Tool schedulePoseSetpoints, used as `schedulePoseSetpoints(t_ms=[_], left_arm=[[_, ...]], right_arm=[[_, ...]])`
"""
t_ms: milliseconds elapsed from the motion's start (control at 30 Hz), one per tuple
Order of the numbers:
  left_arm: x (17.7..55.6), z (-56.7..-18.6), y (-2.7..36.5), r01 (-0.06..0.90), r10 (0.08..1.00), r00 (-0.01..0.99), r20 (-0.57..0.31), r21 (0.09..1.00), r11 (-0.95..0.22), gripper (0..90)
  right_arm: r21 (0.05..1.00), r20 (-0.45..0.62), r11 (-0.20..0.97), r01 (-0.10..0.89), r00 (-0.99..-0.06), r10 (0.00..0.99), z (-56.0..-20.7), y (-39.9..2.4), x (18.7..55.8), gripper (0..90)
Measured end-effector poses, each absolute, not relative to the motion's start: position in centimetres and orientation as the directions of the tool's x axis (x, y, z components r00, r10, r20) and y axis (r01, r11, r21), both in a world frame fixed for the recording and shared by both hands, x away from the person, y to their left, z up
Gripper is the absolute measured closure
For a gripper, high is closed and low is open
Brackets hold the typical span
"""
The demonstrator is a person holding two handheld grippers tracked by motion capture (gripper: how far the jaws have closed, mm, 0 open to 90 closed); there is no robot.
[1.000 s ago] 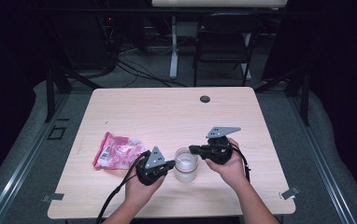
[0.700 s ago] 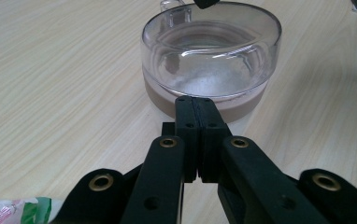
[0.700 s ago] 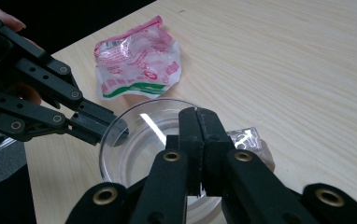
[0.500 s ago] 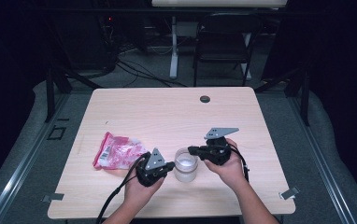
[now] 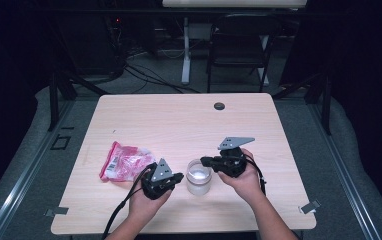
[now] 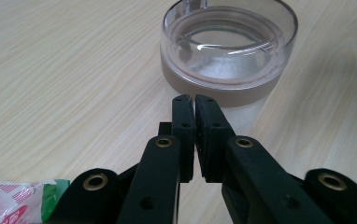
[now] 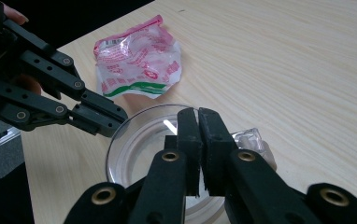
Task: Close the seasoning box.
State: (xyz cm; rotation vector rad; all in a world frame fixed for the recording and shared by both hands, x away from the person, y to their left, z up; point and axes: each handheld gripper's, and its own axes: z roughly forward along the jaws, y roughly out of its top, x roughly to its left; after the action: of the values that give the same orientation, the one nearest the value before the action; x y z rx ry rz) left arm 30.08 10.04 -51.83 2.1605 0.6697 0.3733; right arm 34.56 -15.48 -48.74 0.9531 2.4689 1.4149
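A clear glass jar (image 5: 199,177) with a whitish bottom stands near the table's front edge, between my two grippers. My left gripper (image 5: 179,177) lies just left of it, pointing at its wall (image 6: 223,88). The left gripper's jaws (image 6: 194,100) have just been opening a hair; only a thin slit parts them, with nothing between them. My right gripper (image 5: 204,161) hovers over the jar's rim (image 7: 134,140) from the right. Its jaws (image 7: 198,114) have likewise just been opening slightly and hold nothing. In the right gripper view the left gripper (image 7: 113,122) reaches the rim from the left.
A crumpled pink and white plastic bag (image 5: 124,162) (image 7: 139,63) (image 6: 17,205) lies left of the left hand. The wooden table (image 5: 179,125) has a black grommet (image 5: 219,106) near its far edge. A dark chair (image 5: 239,40) stands beyond the table.
Both hands stay where they were beside the jar. No change in the jaws can be made out from the high view.
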Motion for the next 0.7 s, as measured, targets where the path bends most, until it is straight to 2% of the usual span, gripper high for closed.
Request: schedulePoseSetpoints(t_ms=[500, 700], left_arm=[[30.1, -51.7, 11.0, 0.341, 0.591, 0.805, 0.042, 0.784, -0.519, 80.0], [30.2, -51.3, 11.7, 0.338, 0.611, 0.79, 0.053, 0.794, -0.505, 73.2]], right_arm=[[0.82, 0.169, 0.359, 0.446, -0.787, 0.593, -48.4, -15.5, 34.4, 81.2], [0.834, 0.162, 0.341, 0.433, -0.784, 0.6, -47.7, -15.7, 34.2, 69.1]])
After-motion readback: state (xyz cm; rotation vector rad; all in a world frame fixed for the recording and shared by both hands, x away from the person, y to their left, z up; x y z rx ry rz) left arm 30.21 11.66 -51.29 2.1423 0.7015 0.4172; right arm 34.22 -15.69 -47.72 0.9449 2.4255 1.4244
